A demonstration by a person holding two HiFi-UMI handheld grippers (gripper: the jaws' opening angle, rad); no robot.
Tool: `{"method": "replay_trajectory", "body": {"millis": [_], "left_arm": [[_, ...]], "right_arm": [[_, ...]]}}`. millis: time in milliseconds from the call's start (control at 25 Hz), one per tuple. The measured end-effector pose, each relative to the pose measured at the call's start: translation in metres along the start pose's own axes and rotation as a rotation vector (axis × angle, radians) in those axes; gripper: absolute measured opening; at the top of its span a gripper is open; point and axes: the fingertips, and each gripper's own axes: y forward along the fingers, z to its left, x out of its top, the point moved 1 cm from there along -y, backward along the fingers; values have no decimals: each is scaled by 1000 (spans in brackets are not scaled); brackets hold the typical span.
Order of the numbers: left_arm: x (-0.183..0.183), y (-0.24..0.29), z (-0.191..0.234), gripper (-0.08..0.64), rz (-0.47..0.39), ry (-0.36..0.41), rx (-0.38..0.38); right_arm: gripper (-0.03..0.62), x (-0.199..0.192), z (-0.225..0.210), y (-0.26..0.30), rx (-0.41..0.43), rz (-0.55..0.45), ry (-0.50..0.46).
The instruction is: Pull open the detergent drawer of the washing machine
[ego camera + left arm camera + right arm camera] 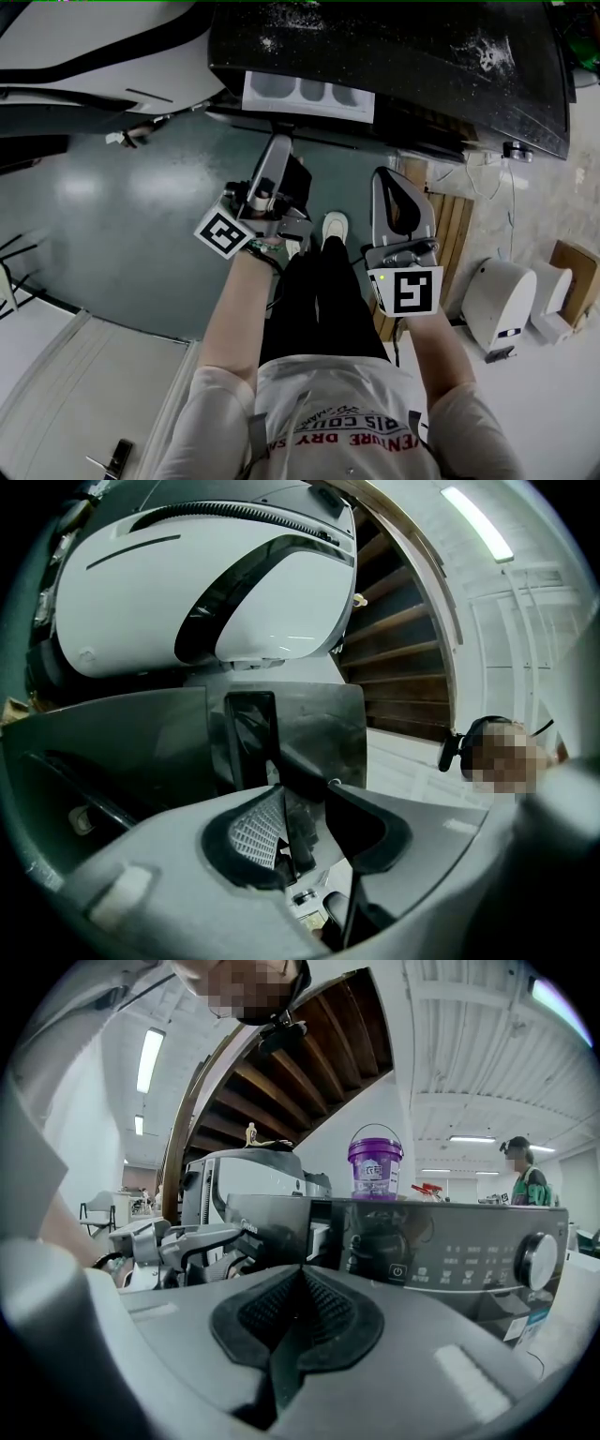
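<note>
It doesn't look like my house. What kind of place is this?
Probably a workshop or test hall, not a home: the washer stands under a wooden staircase, with strip lights on a high white ceiling.

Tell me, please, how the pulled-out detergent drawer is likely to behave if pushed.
The detergent drawer looks like moulded white plastic with fixed compartments, so it is probably stiff and light. It juts out of the washing machine, so a downward push might flex it. A level push should probably slide it home.
</note>
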Motion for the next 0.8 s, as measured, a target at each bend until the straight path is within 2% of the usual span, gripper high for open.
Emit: {"method": "replay_trajectory", "body": {"millis": [560, 800], "left_arm": [[-12, -37, -15, 143, 69, -24, 12], [-15, -46, -23, 141, 85, -37, 22]], "right_arm": [[0, 10, 26, -30, -76, 4, -38], [0, 25, 46, -42, -109, -21, 0]]}}
